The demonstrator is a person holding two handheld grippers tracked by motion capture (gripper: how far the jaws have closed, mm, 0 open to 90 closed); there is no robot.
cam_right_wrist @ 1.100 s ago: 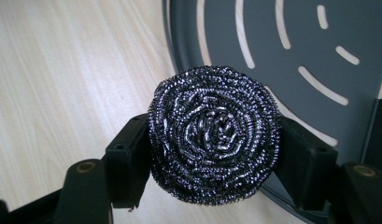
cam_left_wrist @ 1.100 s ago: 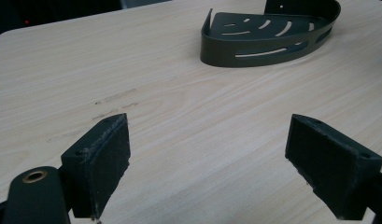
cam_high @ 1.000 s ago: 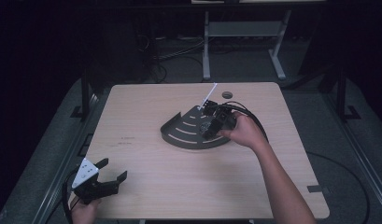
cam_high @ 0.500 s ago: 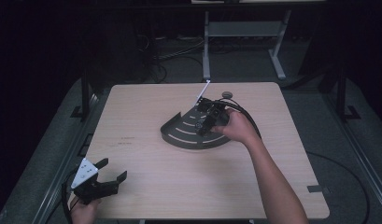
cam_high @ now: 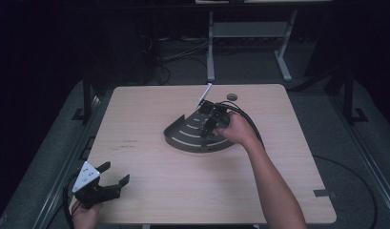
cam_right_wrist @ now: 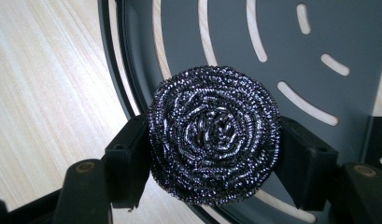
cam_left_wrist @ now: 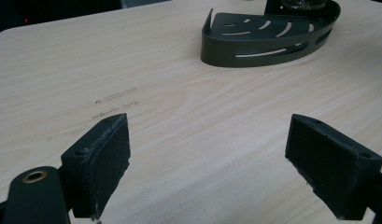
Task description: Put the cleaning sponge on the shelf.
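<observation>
A steel-wool scouring pad point(cam_right_wrist: 214, 135), a round coil of dark, glinting metal strands, is clamped between the two black jaws of the right gripper point(cam_right_wrist: 214, 140), one pad pressing each side of it. It is held over the curved rim of a dark grey corner shower caddy point(cam_right_wrist: 291, 42), a quarter-round metal tray with slotted cut-outs in its floor through which the wood below shows. In the high view the right gripper point(cam_high: 210, 123) sits over the back part of the caddy point(cam_high: 183, 136), with its black cable looping away behind the person's right hand point(cam_high: 238, 130). A slim white object point(cam_high: 204, 96) stands tilted at the caddy's far corner; what it is cannot be told. The left gripper point(cam_high: 107, 183) rests at the near left corner of the table point(cam_high: 149, 109), well apart from the caddy, its jaws spread wide with nothing between them; its own view looks across bare boards to the caddy's slotted wall point(cam_left_wrist: 268, 44). The table is pale wood-grain laminate with a few faint dark marks point(cam_high: 128, 143) and a small round dark spot point(cam_high: 231, 97) near the far edge. Around it the room is dim, with grey flooring, cables and a light metal frame point(cam_high: 250, 33) beyond.
</observation>
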